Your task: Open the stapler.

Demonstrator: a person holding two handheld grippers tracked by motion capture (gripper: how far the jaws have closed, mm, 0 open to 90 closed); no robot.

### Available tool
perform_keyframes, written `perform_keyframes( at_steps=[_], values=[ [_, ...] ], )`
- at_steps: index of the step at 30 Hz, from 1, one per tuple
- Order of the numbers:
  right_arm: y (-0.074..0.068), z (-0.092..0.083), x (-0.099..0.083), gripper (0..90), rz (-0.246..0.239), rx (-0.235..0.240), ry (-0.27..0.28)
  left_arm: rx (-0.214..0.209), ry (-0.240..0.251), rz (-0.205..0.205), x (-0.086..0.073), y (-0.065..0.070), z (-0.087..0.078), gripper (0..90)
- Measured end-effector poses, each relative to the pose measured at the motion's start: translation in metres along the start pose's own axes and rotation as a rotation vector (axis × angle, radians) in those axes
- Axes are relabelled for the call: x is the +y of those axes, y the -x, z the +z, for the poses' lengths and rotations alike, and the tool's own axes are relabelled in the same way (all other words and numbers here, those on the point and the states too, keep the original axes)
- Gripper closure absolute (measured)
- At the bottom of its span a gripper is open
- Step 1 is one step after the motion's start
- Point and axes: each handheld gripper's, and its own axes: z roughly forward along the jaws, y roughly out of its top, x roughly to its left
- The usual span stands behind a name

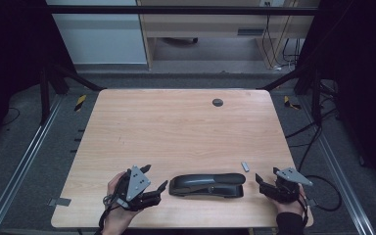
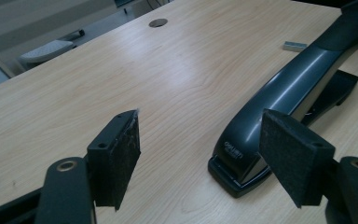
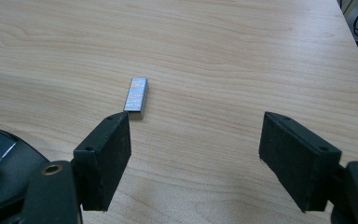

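We've got both the left gripper (image 1: 152, 180) and right gripper (image 1: 266, 177) wide open, flanking the black stapler (image 1: 207, 185), staple strip (image 1: 245, 166) nearby.

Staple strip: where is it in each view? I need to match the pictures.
High view: staple strip lies near the table's right side, just beyond the stapler's right end.
Left gripper view: top right, beside the stapler.
Right gripper view: left of centre, just past the left jaw's tip.
Shared landmark: the stapler, whose dark edge is at lower left in the right gripper view.

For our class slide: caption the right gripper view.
Open right gripper poised near a staple strip on the wooden table.
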Motion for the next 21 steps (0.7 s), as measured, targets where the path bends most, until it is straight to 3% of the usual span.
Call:
perform_keyframes(
  at_steps=[5,9,21],
  values=[
    [0.000,0.000,0.000,25.1,-0.005,-0.001,0.001,-0.023,0.006,0.017,0.009,0.010,0.001,28.7],
    [0.000,0.000,0.000,24.9,-0.002,-0.003,0.001,-0.036,0.003,0.067,0.017,0.017,0.004,28.4],
    [0.000,0.000,0.000,25.5,0.001,-0.003,-0.001,-0.064,-0.001,0.138,0.037,0.044,0.016,28.3]
  ],
)
